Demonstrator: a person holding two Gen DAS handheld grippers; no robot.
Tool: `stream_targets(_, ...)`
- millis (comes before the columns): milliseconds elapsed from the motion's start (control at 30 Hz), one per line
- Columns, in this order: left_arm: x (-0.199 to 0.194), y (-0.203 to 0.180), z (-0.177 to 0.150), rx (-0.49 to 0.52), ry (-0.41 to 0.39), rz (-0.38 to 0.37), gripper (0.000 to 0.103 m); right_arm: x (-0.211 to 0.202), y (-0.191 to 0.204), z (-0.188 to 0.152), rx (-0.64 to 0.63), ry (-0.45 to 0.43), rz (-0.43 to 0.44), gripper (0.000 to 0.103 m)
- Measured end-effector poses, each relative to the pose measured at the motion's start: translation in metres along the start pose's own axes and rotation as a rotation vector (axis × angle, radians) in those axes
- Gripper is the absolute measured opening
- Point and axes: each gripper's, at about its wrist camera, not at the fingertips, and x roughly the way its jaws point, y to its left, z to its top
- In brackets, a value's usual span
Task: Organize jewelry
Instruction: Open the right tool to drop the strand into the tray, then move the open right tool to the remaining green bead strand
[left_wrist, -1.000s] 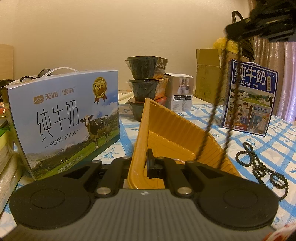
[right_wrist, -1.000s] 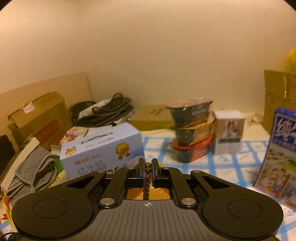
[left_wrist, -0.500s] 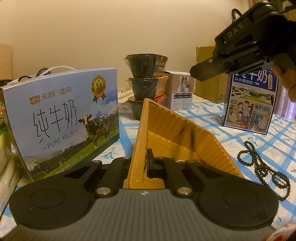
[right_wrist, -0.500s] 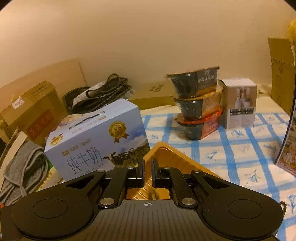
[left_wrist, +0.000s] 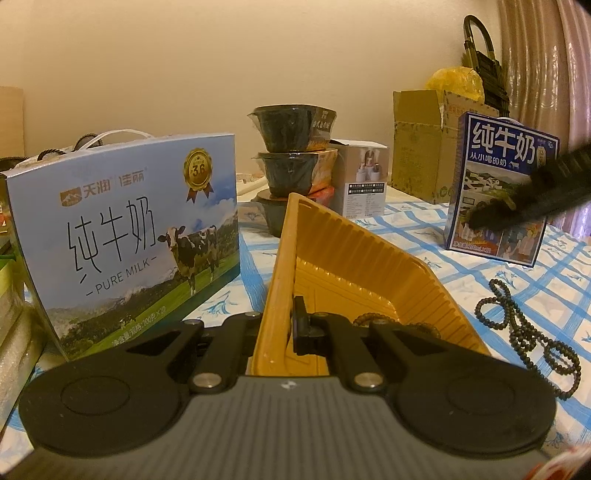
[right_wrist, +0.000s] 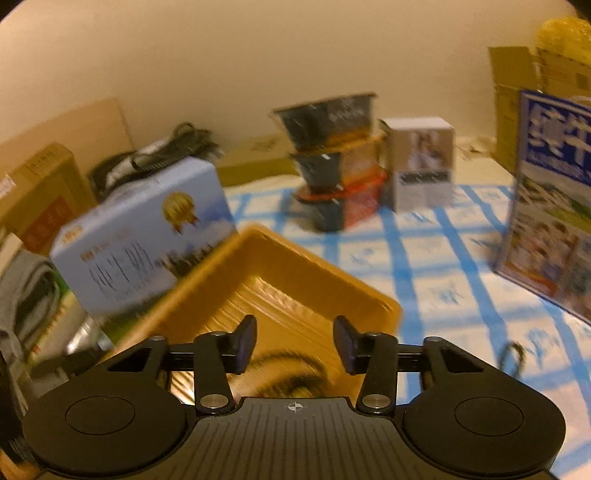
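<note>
Right wrist view shows we have let go: our right gripper (right_wrist: 294, 343) now has its jaws wide, and the brown bead string (left_wrist: 373, 318) lies in the yellow tray (left_wrist: 354, 254). Our left gripper (left_wrist: 282, 328) pinches the tray's rim; the dark necklace (left_wrist: 524, 325) on the bench (left_wrist: 554, 280) comes next

Right gripper (right_wrist: 294, 345): fingers (right_wrist: 244, 343), previously pinched on the brown bead strand, now stand wide apart and hold nothing. Brown bead strand (left_wrist: 373, 317), one second ago hanging above the yellow tray (left_wrist: 373, 254), now lies coiled on the tray floor. Right gripper has withdrawn toward the right edge of the left wrist view.
</note>
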Motion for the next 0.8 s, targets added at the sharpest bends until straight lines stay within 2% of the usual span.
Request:
stream_targets(333,-0.001,-0.001,0.0,0.008,0.007,0.009,0.005,-0.035,-0.055,-0.065,0.082,0.092,-0.137,0.051)
stream_targets(800,-0.001,-0.002,0.0,0.018,0.011,0.012,0.005,-0.094,-0.122,-0.107,0.205,0.089,-0.346,0.051)
